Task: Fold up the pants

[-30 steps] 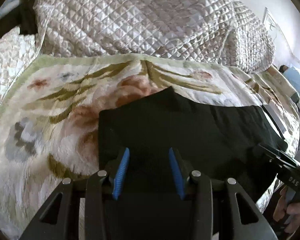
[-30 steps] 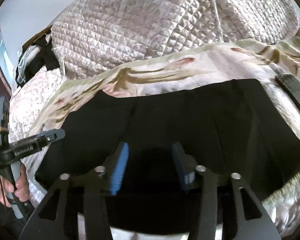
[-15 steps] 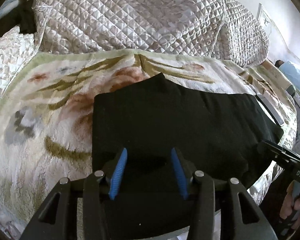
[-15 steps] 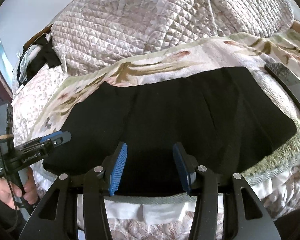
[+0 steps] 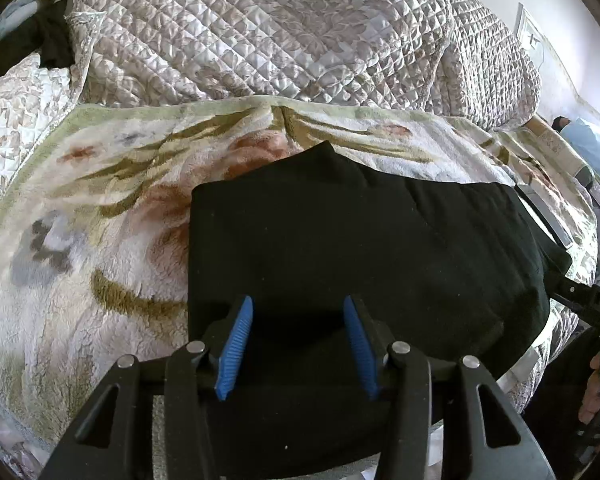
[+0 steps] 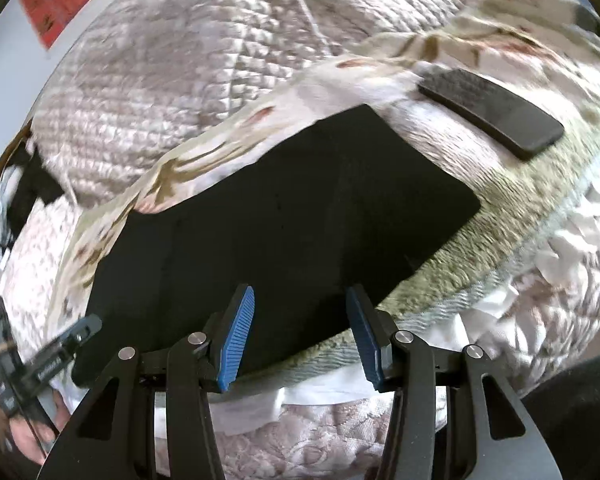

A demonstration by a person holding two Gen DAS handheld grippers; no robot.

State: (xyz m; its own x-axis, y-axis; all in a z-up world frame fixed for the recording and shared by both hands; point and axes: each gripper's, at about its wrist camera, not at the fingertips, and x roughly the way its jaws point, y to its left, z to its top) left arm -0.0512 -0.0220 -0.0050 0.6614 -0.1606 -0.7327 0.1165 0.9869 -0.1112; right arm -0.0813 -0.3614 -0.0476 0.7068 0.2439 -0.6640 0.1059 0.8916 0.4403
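Note:
Black pants (image 5: 360, 240) lie folded into a flat slab on a floral fleece blanket (image 5: 100, 208) on a bed. My left gripper (image 5: 297, 304) hovers over their near left part, blue pads apart, nothing pinched between them. In the right wrist view the pants (image 6: 280, 208) stretch from lower left to upper right. My right gripper (image 6: 300, 292) stands open above their near edge and the blanket's border (image 6: 440, 272), gripping nothing. Each view catches the other gripper at its side: the right one (image 5: 580, 300) and the left one (image 6: 60, 348), each held by a hand.
A bulky quilted cover (image 5: 280, 32) is heaped behind the blanket. A flat dark textured slab (image 6: 492, 116) lies on the blanket beyond the pants' right end. The bed's front edge (image 6: 320, 412) with white and patterned sheets runs under the right gripper. Dark clothing (image 5: 52, 40) sits far left.
The right gripper drew back toward the bed edge, shifted toward the pants' right end and rolled, so its view is tilted. The left gripper's pads spread slightly wider; it barely moved.

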